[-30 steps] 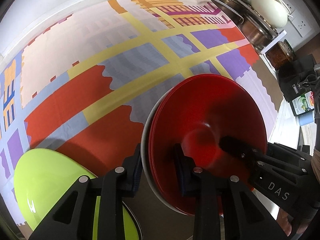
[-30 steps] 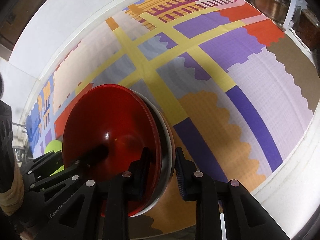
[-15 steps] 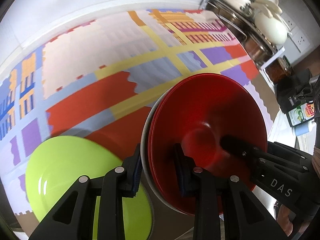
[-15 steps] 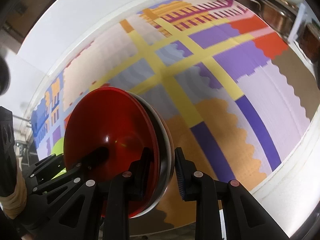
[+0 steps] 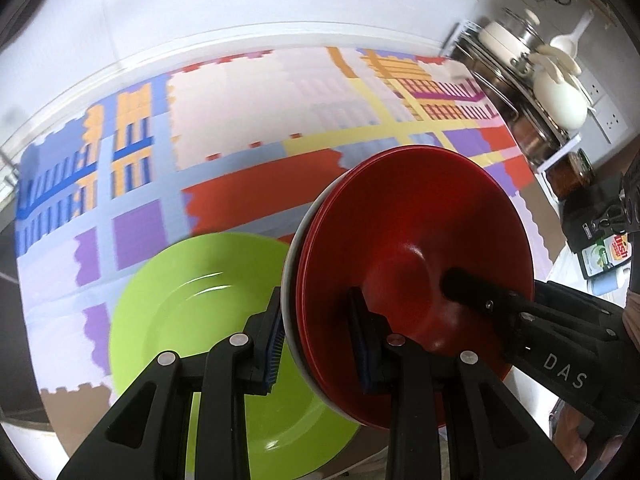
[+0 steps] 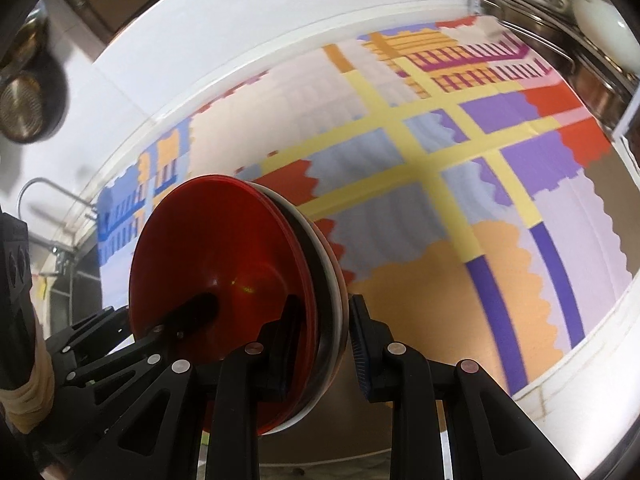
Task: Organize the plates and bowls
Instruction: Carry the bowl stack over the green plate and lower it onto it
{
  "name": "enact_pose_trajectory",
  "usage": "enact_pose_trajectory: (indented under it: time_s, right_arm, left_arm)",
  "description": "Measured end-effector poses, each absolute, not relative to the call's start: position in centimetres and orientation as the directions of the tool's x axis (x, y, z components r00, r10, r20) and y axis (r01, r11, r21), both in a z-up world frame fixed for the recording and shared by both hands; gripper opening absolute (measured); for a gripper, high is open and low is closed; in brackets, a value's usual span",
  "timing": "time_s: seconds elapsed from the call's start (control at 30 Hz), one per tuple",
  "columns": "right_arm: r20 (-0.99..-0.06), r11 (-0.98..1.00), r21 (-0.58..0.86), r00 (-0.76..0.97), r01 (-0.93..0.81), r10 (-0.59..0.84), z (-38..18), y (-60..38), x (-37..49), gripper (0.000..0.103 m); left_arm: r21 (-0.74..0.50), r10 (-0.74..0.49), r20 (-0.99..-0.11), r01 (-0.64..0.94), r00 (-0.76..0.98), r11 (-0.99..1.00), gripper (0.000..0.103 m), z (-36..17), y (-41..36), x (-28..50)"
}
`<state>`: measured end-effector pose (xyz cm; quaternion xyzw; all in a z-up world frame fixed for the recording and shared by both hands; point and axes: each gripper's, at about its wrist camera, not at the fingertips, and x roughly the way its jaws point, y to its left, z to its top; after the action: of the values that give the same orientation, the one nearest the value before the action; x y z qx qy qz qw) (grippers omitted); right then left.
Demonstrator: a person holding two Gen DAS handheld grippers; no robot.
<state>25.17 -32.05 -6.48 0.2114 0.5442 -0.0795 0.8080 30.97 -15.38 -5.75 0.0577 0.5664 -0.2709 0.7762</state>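
Note:
A stack of red plates (image 5: 416, 248) resting on a white plate (image 5: 289, 300) hangs above the patterned tablecloth (image 5: 260, 104), held from both sides. My left gripper (image 5: 320, 344) is shut on its left rim. My right gripper (image 6: 324, 340) is shut on the opposite rim, one finger inside the top plate, the other under the white plate (image 6: 340, 292). Each view shows the other gripper: the right one (image 5: 520, 320), the left one (image 6: 120, 344). A lime green plate (image 5: 192, 304) lies flat on the cloth just below and left of the stack.
A metal rack with pots and a white ladle (image 5: 556, 88) stands at the table's far right corner. A jar (image 5: 572, 168) and a dish soap bottle (image 5: 604, 252) sit beside it. A tap (image 6: 40, 192) and a strainer (image 6: 24, 108) are off the left end.
Both grippers carried the stack up and leftwards across the cloth. The green plate has come from the lower left corner to sit largely under the stack's left edge.

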Motion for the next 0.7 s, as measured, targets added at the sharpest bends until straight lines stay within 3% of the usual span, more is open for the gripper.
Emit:
enact_pose_trajectory:
  time_s: [0.7]
  right_arm:
    - [-0.914,0.937,0.272,0.363,0.219,0.180,-7.2,-22.9,26.9,0.026]
  left_arm:
    - [-0.209,-0.295,-0.932,0.353,0.212,0.912,0.029,-7.2,-6.3,30.6]
